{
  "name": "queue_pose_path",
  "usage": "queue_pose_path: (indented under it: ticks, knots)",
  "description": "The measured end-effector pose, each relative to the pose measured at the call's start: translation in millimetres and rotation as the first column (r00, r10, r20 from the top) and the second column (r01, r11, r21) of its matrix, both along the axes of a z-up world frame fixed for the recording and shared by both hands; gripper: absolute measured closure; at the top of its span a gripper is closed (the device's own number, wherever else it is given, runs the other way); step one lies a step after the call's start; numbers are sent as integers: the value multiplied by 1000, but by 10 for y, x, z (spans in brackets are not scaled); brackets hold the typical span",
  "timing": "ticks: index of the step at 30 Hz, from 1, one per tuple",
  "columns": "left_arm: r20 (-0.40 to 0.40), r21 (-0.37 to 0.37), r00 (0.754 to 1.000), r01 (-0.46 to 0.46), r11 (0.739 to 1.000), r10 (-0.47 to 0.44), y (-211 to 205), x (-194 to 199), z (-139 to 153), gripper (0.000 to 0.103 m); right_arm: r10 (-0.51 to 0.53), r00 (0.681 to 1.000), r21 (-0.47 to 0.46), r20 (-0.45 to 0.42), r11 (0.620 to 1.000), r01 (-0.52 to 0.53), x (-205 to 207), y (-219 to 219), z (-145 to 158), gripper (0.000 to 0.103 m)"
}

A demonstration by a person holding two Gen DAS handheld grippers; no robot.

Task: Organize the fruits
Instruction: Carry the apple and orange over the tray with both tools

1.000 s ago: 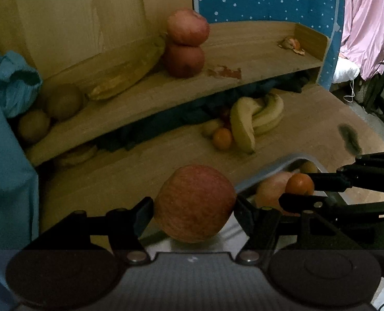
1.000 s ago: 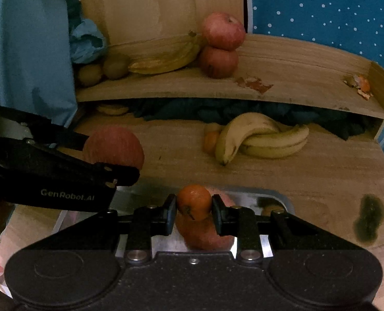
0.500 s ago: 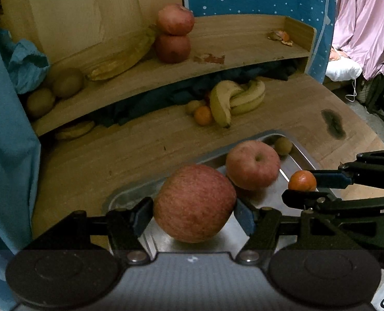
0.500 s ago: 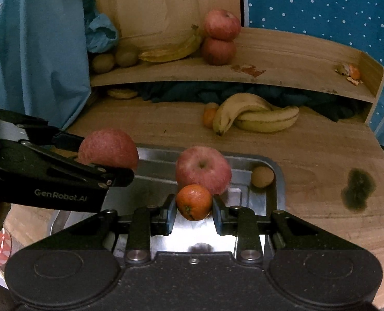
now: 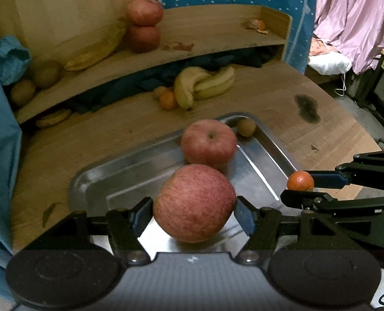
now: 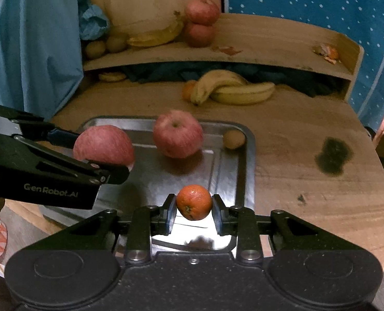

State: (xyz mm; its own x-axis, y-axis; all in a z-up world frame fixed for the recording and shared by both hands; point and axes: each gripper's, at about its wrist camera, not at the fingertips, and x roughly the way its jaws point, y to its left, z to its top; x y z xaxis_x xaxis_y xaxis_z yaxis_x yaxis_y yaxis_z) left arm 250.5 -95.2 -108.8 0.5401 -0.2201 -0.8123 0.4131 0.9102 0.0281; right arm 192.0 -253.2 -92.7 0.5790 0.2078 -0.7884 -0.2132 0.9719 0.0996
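Note:
My left gripper (image 5: 194,208) is shut on a red apple (image 5: 194,202) held above the near part of a steel tray (image 5: 129,165). The same apple (image 6: 103,143) shows at the left of the right wrist view, in the left gripper (image 6: 102,153). My right gripper (image 6: 194,212) is shut on a small orange (image 6: 194,201) over the tray's near right part (image 6: 246,181); the left wrist view shows that orange (image 5: 300,180) over the tray's right rim. A second red apple (image 5: 208,142) and a small brown fruit (image 5: 246,127) lie in the tray.
Bananas (image 6: 233,89) and an orange (image 5: 167,99) lie on the wooden table behind the tray. The wooden shelf (image 6: 269,51) holds two stacked apples (image 6: 201,23), a banana, brown fruits and orange peel (image 6: 325,51). Blue cloth (image 6: 31,51) hangs at the left. A dark stain (image 6: 333,154) marks the table.
Both grippers have pulled back and risen from the tray with their fruits held. The tray, its apple and the small brown fruit have come fully into view.

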Motion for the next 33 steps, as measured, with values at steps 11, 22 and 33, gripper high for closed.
queue_pose_path:
  ticks: [11, 22, 33]
  knots:
    - [-52, -3, 999, 17, 1000, -17, -211, -113, -178, 31, 2, 999, -24, -42, 1000, -3, -98, -123, -162, 73]
    - [-74, 9, 997, 23, 1000, -22, -282, -93, -227, 31, 32, 997, -29, -64, 999, -34, -67, -117, -228, 73]
    - [-96, 12, 995, 26, 1000, -25, -292, -33, -254, 30, 35, 996, -39, -79, 999, -38, -22, -76, -257, 72]
